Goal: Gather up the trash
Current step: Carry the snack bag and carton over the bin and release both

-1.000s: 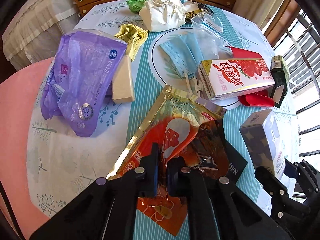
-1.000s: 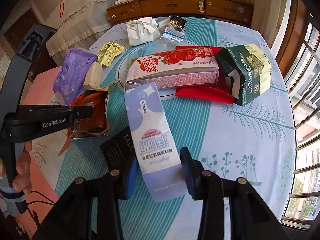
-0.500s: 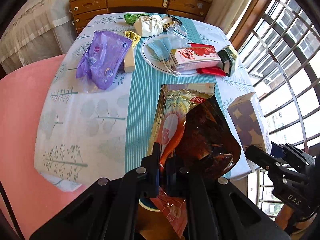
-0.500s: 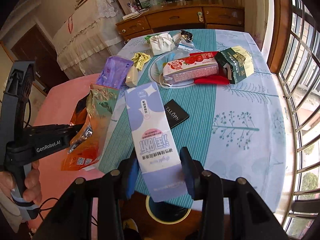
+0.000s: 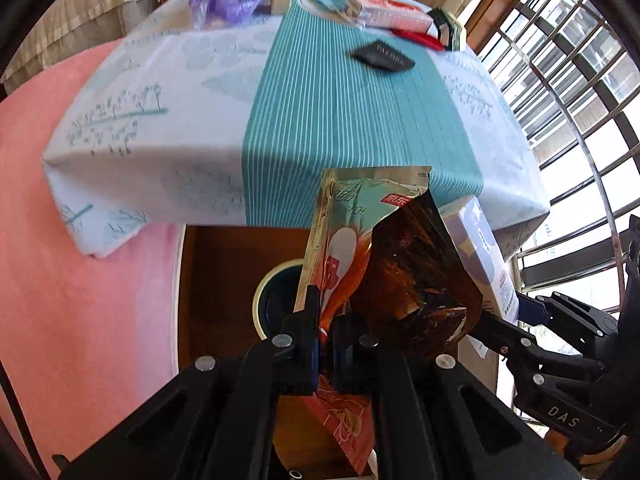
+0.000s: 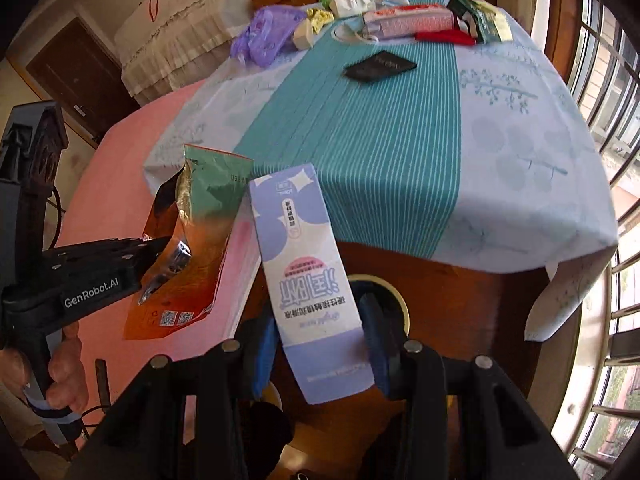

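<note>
My left gripper (image 5: 326, 332) is shut on an orange and gold foil snack bag (image 5: 360, 248), held below the table's front edge over a round dark bin with a cream rim (image 5: 276, 292) on the floor. The bag also shows in the right wrist view (image 6: 192, 248). My right gripper (image 6: 320, 344) is shut on a lilac carton (image 6: 304, 264), beside the bag and above the bin (image 6: 384, 284). The carton shows at the right of the left wrist view (image 5: 484, 252).
The table with a teal striped cloth (image 6: 400, 120) still holds a black card (image 6: 380, 66), a purple plastic pack (image 6: 268, 32), a strawberry carton (image 6: 412, 22), a dark green carton (image 6: 480, 18) and crumpled wrappers at its far end. A pink cover (image 5: 80, 280) lies left; window bars are on the right.
Both grippers have pulled back off the table and dropped below its front edge, carrying the foil bag and the lilac carton down over the bin.
</note>
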